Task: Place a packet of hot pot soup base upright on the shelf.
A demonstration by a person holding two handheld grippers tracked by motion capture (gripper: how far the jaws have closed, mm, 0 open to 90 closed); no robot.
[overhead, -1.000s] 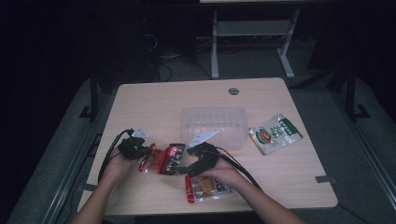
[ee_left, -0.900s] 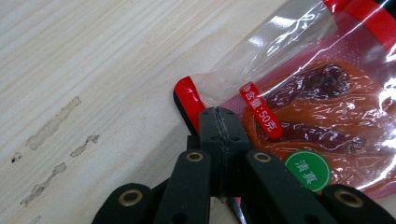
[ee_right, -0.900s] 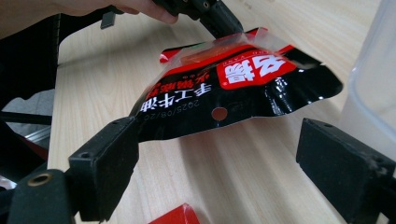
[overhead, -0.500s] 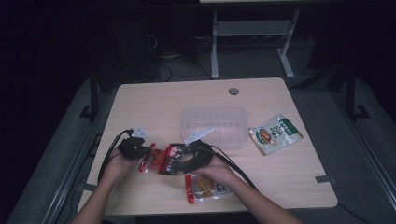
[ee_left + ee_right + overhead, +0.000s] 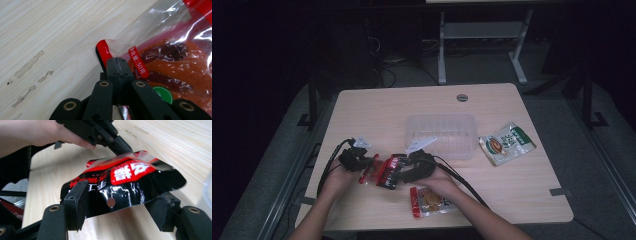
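Packet of glossy red-black film, marked "50", lies on pale wood-grain counter; your left gripper pinches its corner, right gripper gapes around its far edge

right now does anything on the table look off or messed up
The red-and-black snack packet is bowed upward, not flat: the left tool pinches one edge, the right tool's open jaws straddle the other end. Pale smears mark the table.

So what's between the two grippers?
In the high view, a red-and-black snack packet spans between the left hand-held gripper and the right hand-held gripper.
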